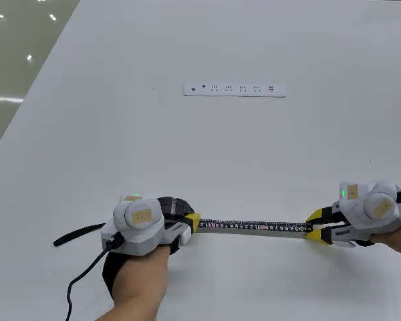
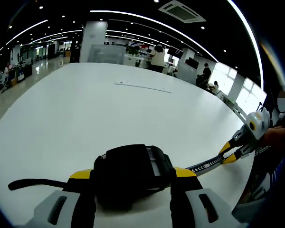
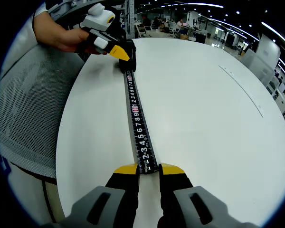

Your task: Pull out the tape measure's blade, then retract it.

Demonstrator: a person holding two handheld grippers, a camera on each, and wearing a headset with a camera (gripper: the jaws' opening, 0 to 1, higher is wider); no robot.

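Your left gripper [image 1: 189, 225] squeezes the tape measure case [image 2: 133, 173] | your right gripper [image 1: 315, 226] pinches the blade [image 3: 138, 128] tip | blade runs straight between both fingers.

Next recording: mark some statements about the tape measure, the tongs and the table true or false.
1. The left tongs clamp the black tape measure case. True.
2. The right tongs grip the free end of the dark numbered blade. True.
3. The blade is fully retracted. False: it spans from case to right tongs.
4. A white power strip lies on the white table. True.
5. The power strip touches the case. False: it lies apart, farther up the table.
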